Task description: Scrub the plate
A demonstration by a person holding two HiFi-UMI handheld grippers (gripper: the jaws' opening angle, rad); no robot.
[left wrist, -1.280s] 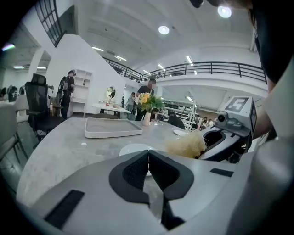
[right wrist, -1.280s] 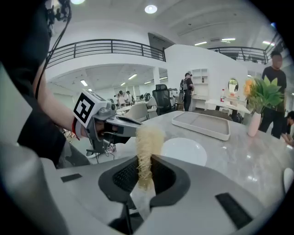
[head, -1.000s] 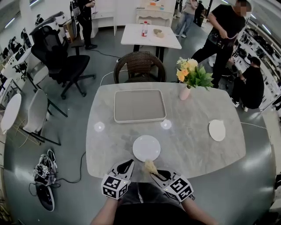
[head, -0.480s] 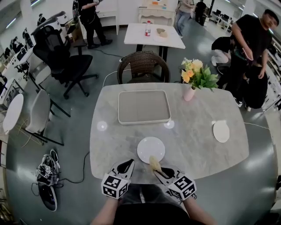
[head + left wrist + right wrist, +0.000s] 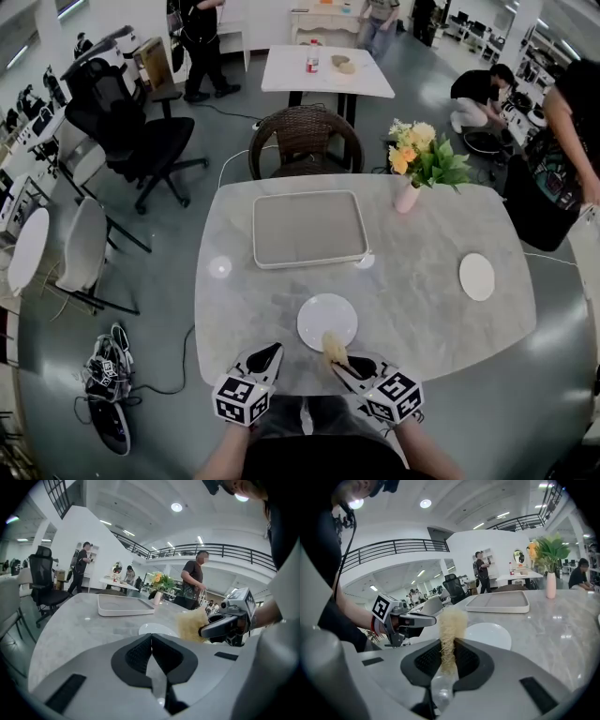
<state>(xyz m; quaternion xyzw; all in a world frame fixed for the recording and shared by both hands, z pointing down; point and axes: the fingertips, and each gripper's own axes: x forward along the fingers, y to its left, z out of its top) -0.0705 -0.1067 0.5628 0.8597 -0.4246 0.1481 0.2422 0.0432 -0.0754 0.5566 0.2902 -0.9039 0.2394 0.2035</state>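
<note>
The plate (image 5: 327, 322) (small, round and white) lies flat on the table (image 5: 234, 300) close to your edge. It sits just ahead of both grippers and on the near side of the tray (image 5: 308, 228).

Your right gripper (image 5: 339, 360) is at the table's near edge, its jaws pinching a scrubber (image 5: 331, 348), a pale, fibrous pad. The pad stands up from between the jaws. In the head view its top overlaps the plate's near rim. I can't say for sure that it touches the plate, and in the right gripper view it looks just short of it.

Your left gripper (image 5: 266, 355) is beside the right one, at the plate's near left and apart from it. Its jaws are pressed together with nothing between them — the left gripper view shows the two dark pads meeting in a line.

Further out, a second plate (image 5: 476, 277) lies well off to the right on the same table. A vase (image 5: 407, 196) with yellow flowers and green leaves stands near the far right, beside the tray's right corner. A wicker chair (image 5: 305, 141) stands at the table's far side, behind the tray.
</note>
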